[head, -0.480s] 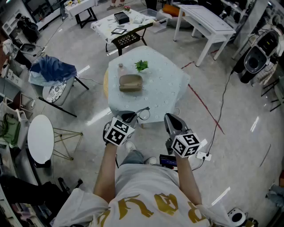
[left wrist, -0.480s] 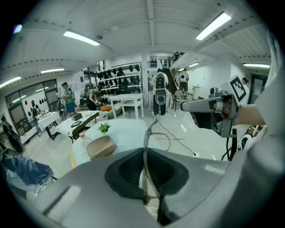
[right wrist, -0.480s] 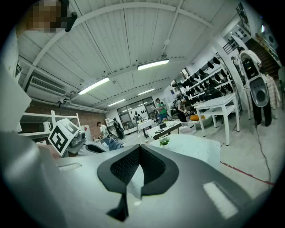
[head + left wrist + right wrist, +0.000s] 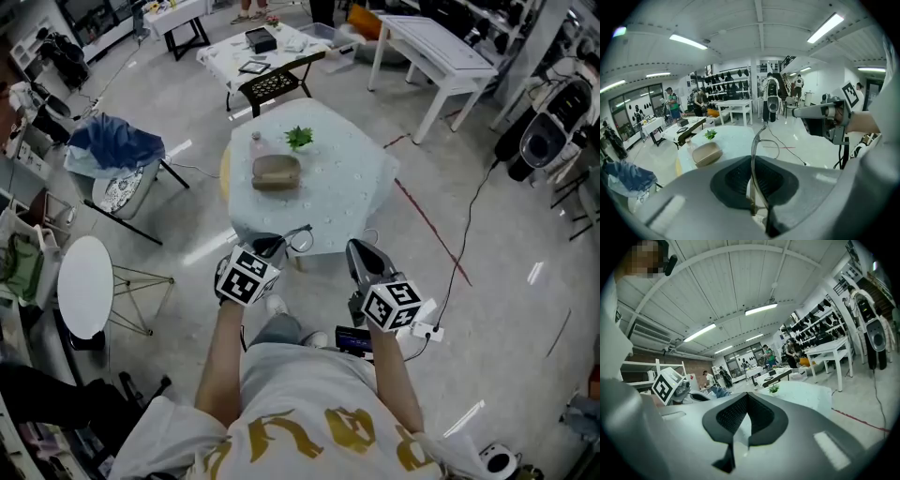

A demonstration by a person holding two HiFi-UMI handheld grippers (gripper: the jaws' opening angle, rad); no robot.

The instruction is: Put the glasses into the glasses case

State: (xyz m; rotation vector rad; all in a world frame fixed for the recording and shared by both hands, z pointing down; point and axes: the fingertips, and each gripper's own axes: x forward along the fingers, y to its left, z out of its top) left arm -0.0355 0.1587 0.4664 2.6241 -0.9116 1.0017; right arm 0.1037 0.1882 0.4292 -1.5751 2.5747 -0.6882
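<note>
Clamping glasses [image 4: 753, 154] between left gripper [image 4: 270, 247] fingers [image 4: 731, 177], glasses case [image 4: 277, 174] beyond

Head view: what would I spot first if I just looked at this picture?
Probably the left gripper, low in the middle, pinching the glasses by one arm at the near edge of the round table. Next your eye goes to the brown glasses case lying in the middle of the pale cloth, with a small green plant just behind it.
</note>
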